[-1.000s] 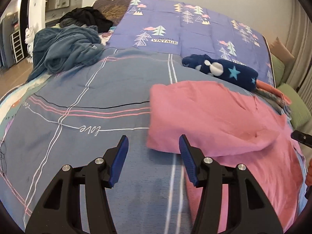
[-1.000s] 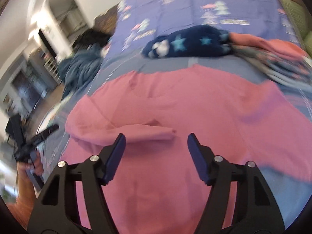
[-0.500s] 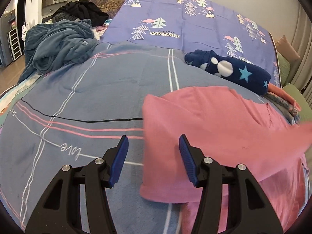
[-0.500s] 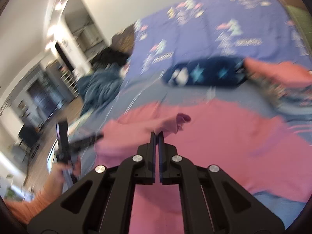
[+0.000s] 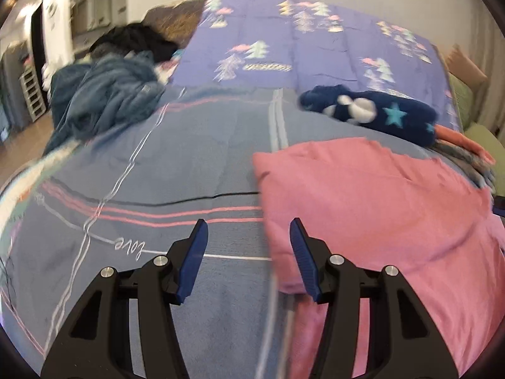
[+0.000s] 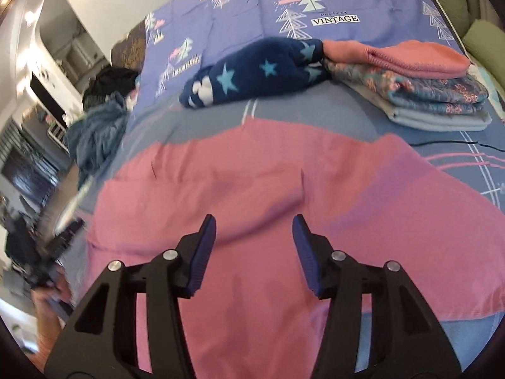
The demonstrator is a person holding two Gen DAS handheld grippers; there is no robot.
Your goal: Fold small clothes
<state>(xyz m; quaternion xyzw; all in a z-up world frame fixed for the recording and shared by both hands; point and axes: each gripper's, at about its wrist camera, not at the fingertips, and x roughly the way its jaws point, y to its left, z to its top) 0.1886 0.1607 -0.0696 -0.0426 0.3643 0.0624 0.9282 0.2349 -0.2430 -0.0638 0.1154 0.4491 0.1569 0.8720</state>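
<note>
A pink garment (image 5: 372, 208) lies partly folded on the blue-grey bedspread (image 5: 164, 170), at the right of the left wrist view. It fills the middle of the right wrist view (image 6: 268, 189). My left gripper (image 5: 248, 246) is open and empty, just above the bedspread at the garment's left edge. My right gripper (image 6: 254, 246) is open and empty, over the middle of the pink garment. The left gripper and the hand holding it show blurred at the far left of the right wrist view (image 6: 38, 252).
A navy star-patterned garment (image 6: 252, 72) lies behind the pink one. A stack of folded clothes (image 6: 419, 85) sits at the back right. A crumpled blue-grey blanket (image 5: 104, 101) and dark clothes (image 5: 135, 41) lie at the back left. A purple tree-print quilt (image 5: 300, 50) covers the far bed.
My right gripper was shut on a fold of the pink garment half a second ago; it has let go and now stands open over it. The garment lies flatter. My left gripper stayed open.
</note>
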